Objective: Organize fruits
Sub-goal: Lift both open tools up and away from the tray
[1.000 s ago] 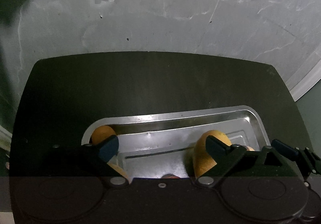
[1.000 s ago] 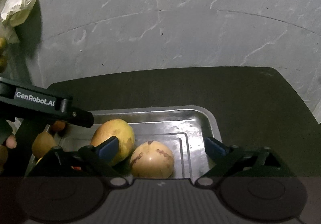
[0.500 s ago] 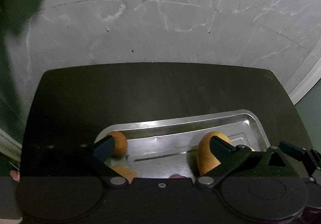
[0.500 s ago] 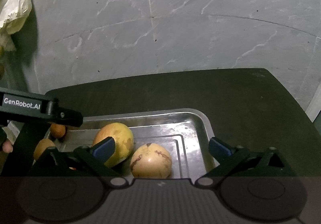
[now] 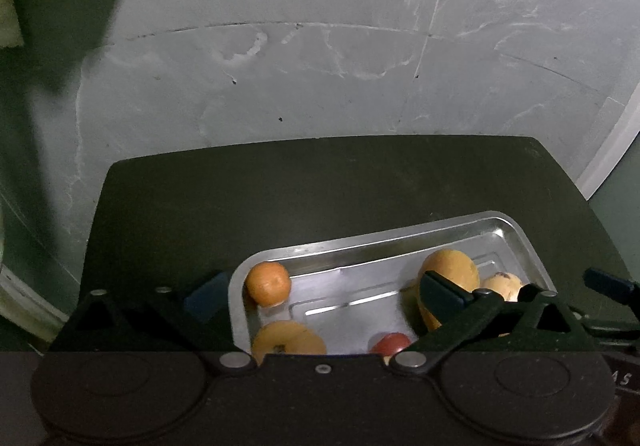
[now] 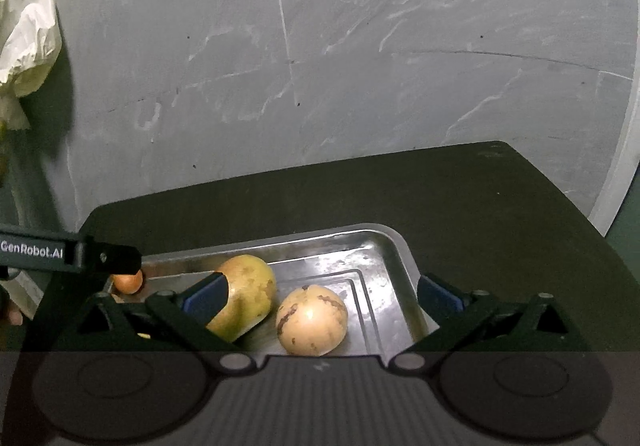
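Fruit sits in a shiny metal tray point(image 5: 516, 238) on a dark table point(image 5: 320, 182). A moment ago the left gripper point(image 5: 320, 294) was low over the tray, with its fingers right by the fruit. Now it has pulled back and up, so more of the tray shows. That looks like a fruit has been left there and the gripper is leaving. I think this step is done and the next fruit can be picked.

The left gripper is open wide and holds nothing. Between its fingers I see a small orange point(image 5: 267, 283) in the tray's near left corner. A bigger orange fruit point(image 5: 288, 340) and a small red fruit point(image 5: 390, 343) lie closer to the camera. A yellow mango point(image 5: 452, 270) sits behind the right finger.

The right gripper point(image 6: 320, 296) is open wide too, and empty. It hovers over the same tray. A round spotted fruit point(image 6: 312, 320) lies between its fingers, not touched. The mango is next to it, partly behind the left finger. A crumpled bag point(image 6: 24, 42) hangs off to the left.
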### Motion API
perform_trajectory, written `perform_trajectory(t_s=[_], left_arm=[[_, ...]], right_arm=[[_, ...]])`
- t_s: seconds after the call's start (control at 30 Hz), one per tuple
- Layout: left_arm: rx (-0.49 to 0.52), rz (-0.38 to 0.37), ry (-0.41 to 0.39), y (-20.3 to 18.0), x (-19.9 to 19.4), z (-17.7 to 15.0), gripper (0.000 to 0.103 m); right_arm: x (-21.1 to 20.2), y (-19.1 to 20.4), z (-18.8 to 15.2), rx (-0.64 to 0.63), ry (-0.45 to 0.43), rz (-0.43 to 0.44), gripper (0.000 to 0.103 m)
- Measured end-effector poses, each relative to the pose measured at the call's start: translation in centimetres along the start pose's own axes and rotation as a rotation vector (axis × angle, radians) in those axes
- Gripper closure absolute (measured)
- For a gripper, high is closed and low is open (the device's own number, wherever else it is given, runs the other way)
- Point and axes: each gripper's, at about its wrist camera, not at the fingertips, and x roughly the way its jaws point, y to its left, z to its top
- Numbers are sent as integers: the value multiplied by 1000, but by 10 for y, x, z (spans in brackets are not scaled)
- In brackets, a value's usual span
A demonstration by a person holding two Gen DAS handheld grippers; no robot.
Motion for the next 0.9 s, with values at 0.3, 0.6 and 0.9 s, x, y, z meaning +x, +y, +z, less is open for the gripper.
perform_trajectory(t_s=[0.3,0.6,0.9], left_arm=[[11,3,-46,9,-16,-12,1],[-3,2,-51,15,-27,-25,1],[23,1,-86,13,-38,-35,1]], right_arm=[[-19,12,-7,15,-35,-47,0],[-35,23,-11,-9,-64,-104,0],[-47,21,-16,12,-76,-104,0]])
